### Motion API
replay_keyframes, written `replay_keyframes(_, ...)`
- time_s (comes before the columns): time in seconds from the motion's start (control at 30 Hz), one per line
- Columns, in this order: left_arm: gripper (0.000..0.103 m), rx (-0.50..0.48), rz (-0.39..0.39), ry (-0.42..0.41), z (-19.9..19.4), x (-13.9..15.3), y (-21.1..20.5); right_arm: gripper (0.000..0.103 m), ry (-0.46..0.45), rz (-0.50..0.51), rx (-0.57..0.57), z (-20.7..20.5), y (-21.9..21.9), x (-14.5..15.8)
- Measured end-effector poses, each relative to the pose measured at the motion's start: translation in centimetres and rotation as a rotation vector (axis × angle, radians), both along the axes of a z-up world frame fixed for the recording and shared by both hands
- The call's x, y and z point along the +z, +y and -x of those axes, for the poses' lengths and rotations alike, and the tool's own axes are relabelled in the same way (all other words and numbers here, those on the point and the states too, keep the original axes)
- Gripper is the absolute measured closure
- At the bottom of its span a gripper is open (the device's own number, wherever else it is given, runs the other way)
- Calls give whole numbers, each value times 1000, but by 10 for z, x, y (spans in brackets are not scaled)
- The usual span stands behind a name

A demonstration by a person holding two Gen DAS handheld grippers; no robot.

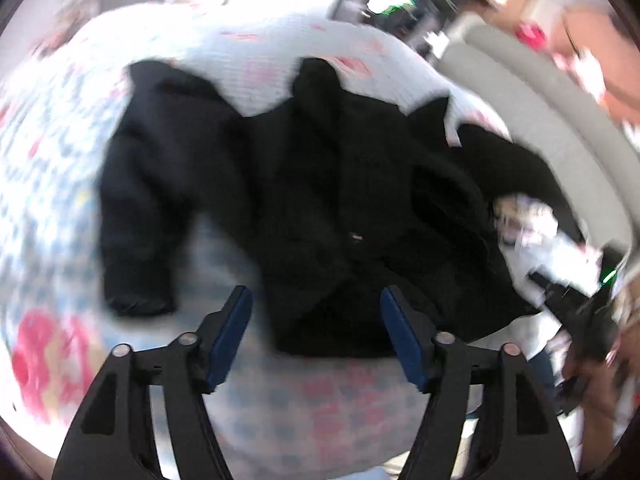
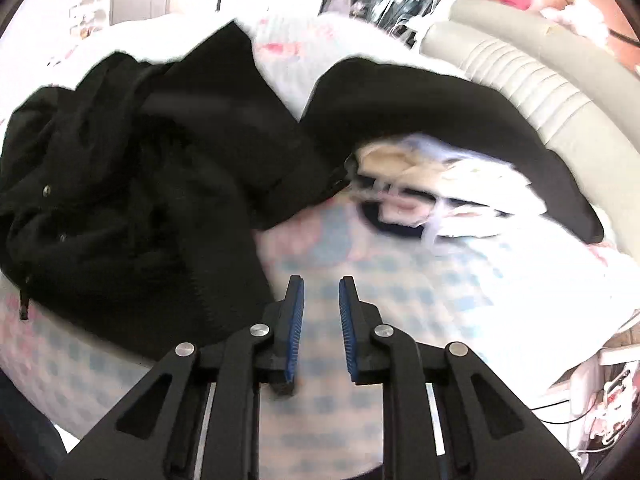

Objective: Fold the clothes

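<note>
One crumpled black fleece jacket lies spread on a bed covered by a white quilt printed with pink and blue flowers, one sleeve trailing toward the quilt's edge. Beside it sits a heap of white and cream laundry under another black garment. Over the jacket's hem, the left gripper is spread wide, holding nothing. Above bare quilt, the right gripper is narrowed to a slim gap, empty.

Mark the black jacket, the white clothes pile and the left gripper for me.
black jacket (image 1: 320, 184): left wrist view, middle of its body.
white clothes pile (image 2: 460, 184): right wrist view, top of the heap.
left gripper (image 1: 316, 300): left wrist view, midway between its open fingertips.
</note>
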State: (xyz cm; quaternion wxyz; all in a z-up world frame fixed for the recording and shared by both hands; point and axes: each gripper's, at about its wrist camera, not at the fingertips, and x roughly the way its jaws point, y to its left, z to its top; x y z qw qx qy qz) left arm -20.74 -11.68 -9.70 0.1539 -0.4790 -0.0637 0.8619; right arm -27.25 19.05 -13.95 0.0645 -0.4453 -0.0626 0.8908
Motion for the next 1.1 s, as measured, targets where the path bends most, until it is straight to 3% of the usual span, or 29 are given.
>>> replay_keyframes(0.03,32,-11,45,-21,7,-7,11,85,-8,66,15,-3,5,3)
replay_keyframes(0.1,32,-33,154,-43,21,-21,33,64,-53,296,30,-8,18,-1)
replay_keyframes(0.13,32,-27,218,-37,26,-28,40,58,-86,378,37,-11,21,-10)
replay_keyframes(0.17,44,-11,283,-32,32,-36,46,50,-119,455,45,-13,24,-18)
replay_keyframes(0.2,86,30,278,-66,38,-42,44,45,-144,450,53,-15,20,-27)
replay_keyframes(0.27,90,103,68,-135,43,-41,24,43,-194,439,68,-18,12,-43)
replay_keyframes(0.33,92,143,-65,-89,36,-25,4,42,-250,451,83,-21,3,-59)
replay_keyframes(0.4,99,177,-167,-33,23,-7,-18,41,-251,362,103,-23,-8,-62)
replay_keyframes(0.47,101,237,-213,15,8,9,-45,41,-243,264,139,-25,-20,-62)
replay_keyframes(0.57,103,325,-251,79,-13,29,-86,41,-229,250,135,-26,-25,-59)
replay_keyframes(0.6,103,342,-248,93,-19,33,-98,41,-218,286,111,-26,-19,-58)
replay_keyframes(0.67,103,302,-143,74,-20,32,-101,44,-196,355,62,-27,-7,-55)
replay_keyframes(0.77,100,174,38,61,-8,30,-71,49,-163,361,21,-31,2,-49)
replay_keyframes(0.83,79,38,139,82,2,26,-36,52,-133,371,4,-35,5,-41)
replay_keyframes(0.87,44,-16,188,101,7,22,-19,54,-119,377,-4,-37,7,-37)
replay_keyframes(0.9,29,-71,237,120,12,17,-2,54,-112,394,-3,-39,8,-34)
replay_keyframes(1.0,29,-202,411,69,27,-11,46,52,-128,463,22,-45,8,-29)
replay_keyframes(1.07,29,-243,555,60,40,-34,66,37,-177,498,58,-48,2,-36)
replay_keyframes(1.1,30,-247,605,53,47,-44,71,34,-211,494,93,-50,-5,-43)
